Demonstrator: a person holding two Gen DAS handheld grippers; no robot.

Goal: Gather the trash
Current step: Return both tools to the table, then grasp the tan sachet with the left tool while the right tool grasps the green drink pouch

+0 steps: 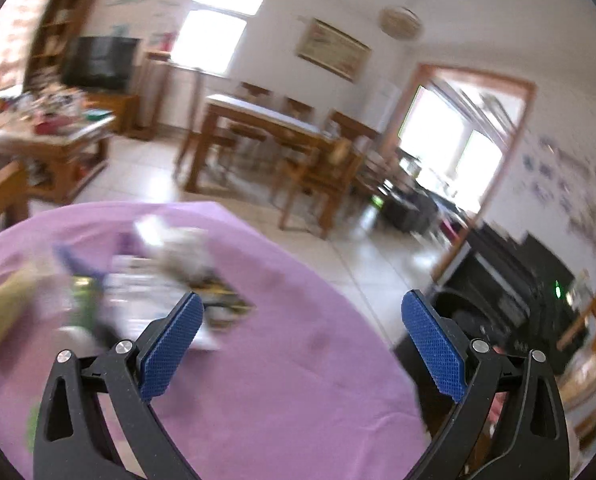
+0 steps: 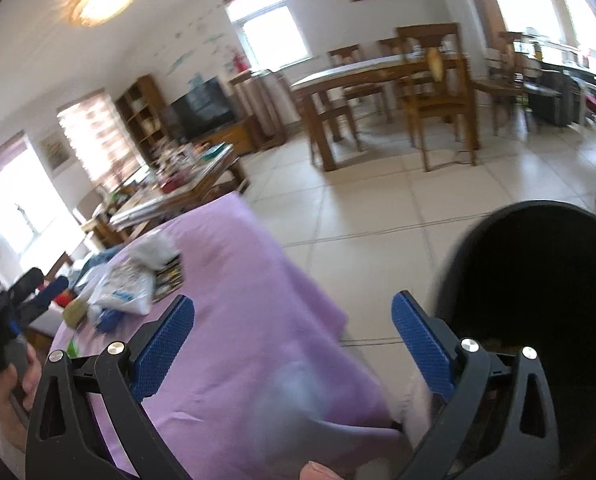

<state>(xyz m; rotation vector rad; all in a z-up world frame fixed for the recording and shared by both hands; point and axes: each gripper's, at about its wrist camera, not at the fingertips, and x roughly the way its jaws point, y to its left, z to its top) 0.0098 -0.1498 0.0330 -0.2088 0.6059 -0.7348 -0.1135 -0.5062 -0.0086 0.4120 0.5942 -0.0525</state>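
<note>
My left claw [image 1: 302, 312] has matt black plastic arms, bright metal pivot pins, and blue pads [image 1: 170, 348] with a fine knurled, rubbery-looking grain. My right claw [image 2: 292, 316] is built the same. Under both lies a soft, matt lilac cloth [image 1: 282, 360] with shallow creases, draped over the table. Ahead and left of my left claw the trash [image 1: 158, 272] is blurred, though thin crinkly plastic film shows, glossy in places. Beyond both claws, the floor [image 2: 358, 200] is smooth, pale, shiny tile. Right of my right claw, the bin [image 2: 538, 300] is dull black.
</note>
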